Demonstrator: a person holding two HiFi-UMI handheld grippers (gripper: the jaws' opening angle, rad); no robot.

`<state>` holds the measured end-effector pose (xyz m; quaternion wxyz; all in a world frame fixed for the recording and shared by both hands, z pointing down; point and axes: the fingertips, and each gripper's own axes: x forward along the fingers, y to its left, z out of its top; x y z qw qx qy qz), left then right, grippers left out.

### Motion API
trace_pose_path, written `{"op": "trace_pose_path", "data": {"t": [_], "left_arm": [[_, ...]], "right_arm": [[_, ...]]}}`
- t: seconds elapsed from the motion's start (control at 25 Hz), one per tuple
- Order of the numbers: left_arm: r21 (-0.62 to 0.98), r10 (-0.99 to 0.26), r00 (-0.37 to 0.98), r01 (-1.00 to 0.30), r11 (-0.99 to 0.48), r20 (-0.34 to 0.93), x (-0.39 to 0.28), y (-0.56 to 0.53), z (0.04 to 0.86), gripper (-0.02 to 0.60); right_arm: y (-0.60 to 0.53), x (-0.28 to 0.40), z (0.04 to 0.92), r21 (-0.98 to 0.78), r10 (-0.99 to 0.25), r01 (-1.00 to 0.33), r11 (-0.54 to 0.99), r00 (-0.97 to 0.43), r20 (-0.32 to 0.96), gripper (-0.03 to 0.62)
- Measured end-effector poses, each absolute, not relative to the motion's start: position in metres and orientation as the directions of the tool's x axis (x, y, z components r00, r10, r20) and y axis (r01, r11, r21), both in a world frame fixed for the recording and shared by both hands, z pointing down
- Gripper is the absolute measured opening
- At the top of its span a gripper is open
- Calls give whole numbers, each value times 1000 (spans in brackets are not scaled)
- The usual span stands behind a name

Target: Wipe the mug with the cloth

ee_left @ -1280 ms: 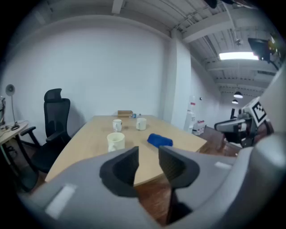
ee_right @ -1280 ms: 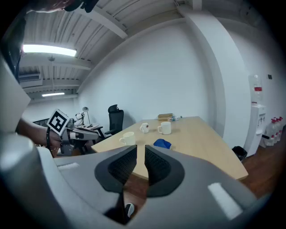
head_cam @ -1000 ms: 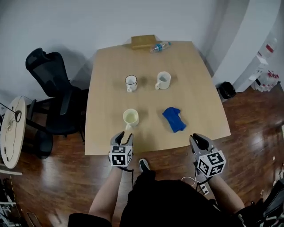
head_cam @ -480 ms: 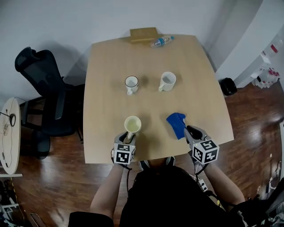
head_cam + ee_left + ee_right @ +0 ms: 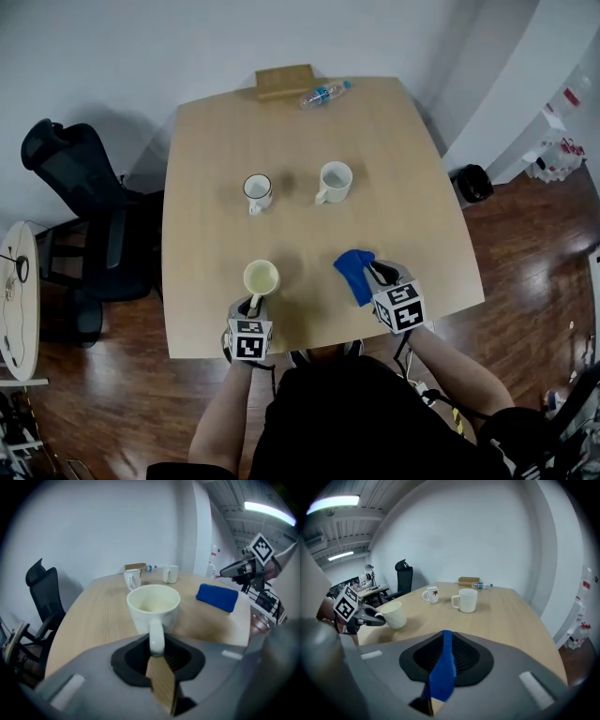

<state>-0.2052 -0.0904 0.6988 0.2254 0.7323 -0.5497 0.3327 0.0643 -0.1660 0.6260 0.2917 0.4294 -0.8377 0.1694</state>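
step: both grips look freshly taken, wiping not yet begun, as far as I can judge
mug: cream mug (image 5: 261,277) upright on the table (image 5: 211,159), near the front edge, handle (image 5: 156,638) turned toward the person
left gripper: left gripper (image 5: 253,305) jaws have just been closing with the handle between them; now narrow and pinching it
cloth: blue cloth (image 5: 351,269) lies on the table to the right of the mug, apart from it, with its near end caught
right gripper: right gripper (image 5: 370,277) jaws narrow, clamped on a fold of the cloth
do it well: hold the handle firm so the mug can't swing or tip; lift the cloth clear of the table, carry it across, rub the wall and rim with bunched fabric, not bare jaws
risk: a thin pinch on the cloth could slip mid-wipe
left pose: forearm in from the near edge, gripper slanted down and away, in line with the handle
right pose: forearm in from the near right, gripper slanted down, angled inward toward the cloth
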Motion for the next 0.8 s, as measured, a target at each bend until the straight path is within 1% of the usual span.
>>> {"op": "trace_pose_path", "data": {"t": [0.04, 0.08, 0.12, 0.16, 0.2, 0.28, 0.32, 0.36, 0.44, 0.56, 0.68, 0.8], "left_arm": [[-40, -653, 170, -955, -293, 738, -204, -91, 699, 63], [-42, -652, 167, -956, -292, 740, -202, -91, 698, 63], [-42, -652, 165, -956, -289, 740, -202, -92, 698, 63], [-42, -652, 162, -957, -286, 741, -201, -92, 698, 63], [-42, -650, 160, -958, -284, 743, -202, -92, 698, 61], [-45, -643, 155, -958, -284, 750, -201, -91, 698, 61], [-46, -639, 154, -958, -285, 753, -200, -91, 699, 61], [-47, -638, 153, -958, -284, 755, -200, -91, 699, 61], [-54, -643, 144, -959, -278, 752, -200, -91, 698, 60], [-48, -678, 154, -962, -270, 719, -197, -96, 685, 58], [35, -697, 231, -958, -283, 679, -183, -103, 652, 58], [3, -701, 244, -945, -326, 670, -180, -113, 639, 58]], "right_arm": [[-170, 64, 634, -10, -615, -816, 578, -444, 651, 61], [-172, 62, 644, 9, -599, -808, 589, -430, 675, 89], [-174, 59, 655, 25, -575, -795, 606, -416, 705, 168], [-174, 55, 666, 42, -546, -779, 626, -399, 737, 224], [-173, 51, 676, 58, -518, -764, 643, -377, 768, 236], [-169, 48, 694, 80, -472, -745, 662, -333, 816, 234], [-167, 48, 700, 80, -458, -743, 665, -321, 829, 208], [-166, 49, 705, 73, -450, -744, 665, -320, 834, 155], [-164, 49, 707, 48, -442, -745, 665, -340, 830, 125], [-165, 53, 704, -6, -446, -755, 656, -393, 804, 112], [-169, 51, 674, -93, -482, -782, 617, -468, 741, 112], [-171, 47, 655, -142, -496, -780, 609, -514, 699, 112]]}}
